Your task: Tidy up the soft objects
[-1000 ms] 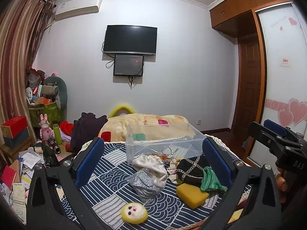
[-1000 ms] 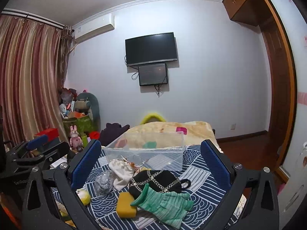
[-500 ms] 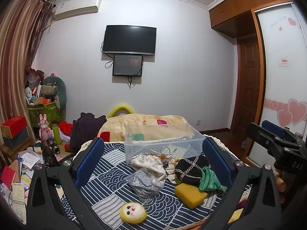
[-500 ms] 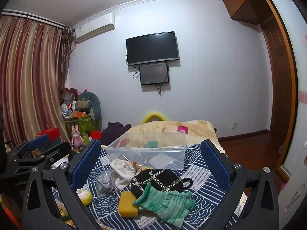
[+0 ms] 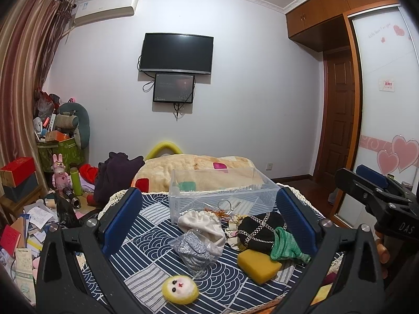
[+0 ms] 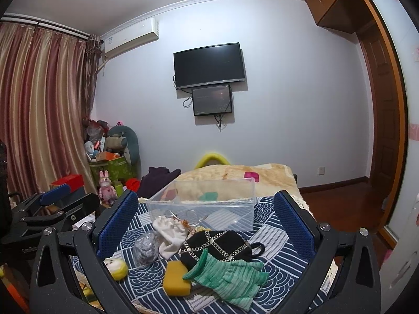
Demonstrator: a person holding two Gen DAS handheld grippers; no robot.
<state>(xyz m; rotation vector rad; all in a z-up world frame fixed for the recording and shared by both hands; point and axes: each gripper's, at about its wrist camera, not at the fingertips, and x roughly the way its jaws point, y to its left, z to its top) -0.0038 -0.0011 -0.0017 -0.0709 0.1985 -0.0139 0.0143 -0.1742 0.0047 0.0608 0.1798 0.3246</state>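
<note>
Soft things lie on a blue-patterned cloth [image 5: 146, 238]: a yellow felt face ball [image 5: 179, 289], a clear bag of grey fabric [image 5: 195, 248], a white pouch [image 5: 203, 223], a black chain-trimmed bag [image 5: 259, 229], a green glove [image 6: 230, 274] and a yellow sponge [image 5: 258, 263]. Behind them stands a clear plastic bin [image 5: 222, 196]. My left gripper [image 5: 209, 222] is open and empty, above the pile. My right gripper [image 6: 204, 225] is open and empty, over the black bag [image 6: 220, 246].
A beige blanket [image 5: 199, 167] and dark clothes [image 5: 115, 175] lie behind the bin. Cluttered boxes, toys and papers [image 5: 39, 209] fill the left floor. A wooden door [image 5: 337, 120] and a wardrobe stand at right.
Both views have shifted only slightly; the objects have not moved and both grippers stay open.
</note>
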